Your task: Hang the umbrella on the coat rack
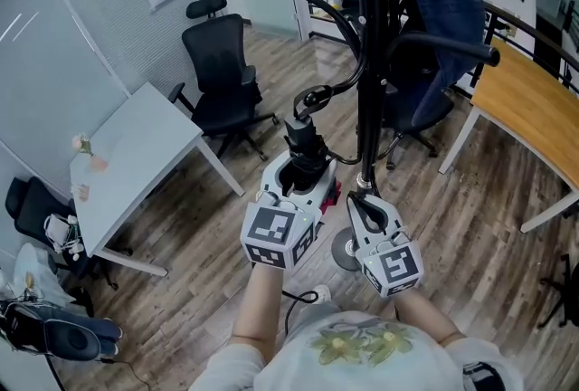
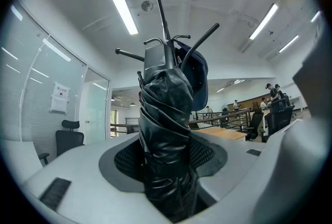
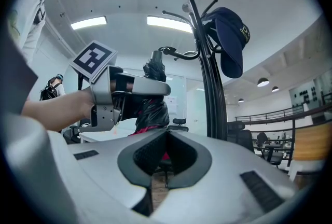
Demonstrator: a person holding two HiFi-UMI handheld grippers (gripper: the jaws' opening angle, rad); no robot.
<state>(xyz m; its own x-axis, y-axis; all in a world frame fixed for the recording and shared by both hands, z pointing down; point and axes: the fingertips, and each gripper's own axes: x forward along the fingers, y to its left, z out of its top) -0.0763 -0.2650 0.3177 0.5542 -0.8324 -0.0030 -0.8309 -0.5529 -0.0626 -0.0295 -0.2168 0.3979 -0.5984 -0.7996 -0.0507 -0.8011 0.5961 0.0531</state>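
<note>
A folded black umbrella stands upright in my left gripper, whose jaws are shut on its wrapped canopy. Its curved handle points up, close to the left of the black coat rack pole. The rack's hooks rise behind the umbrella in the left gripper view. A dark blue cap hangs on one hook. My right gripper is low beside the pole, just right of the left gripper. Its pads meet at the tips with nothing between them.
The rack's round base sits on the wood floor below my hands. A white table and a black office chair stand to the left. A wooden desk is at the right, with a railing behind.
</note>
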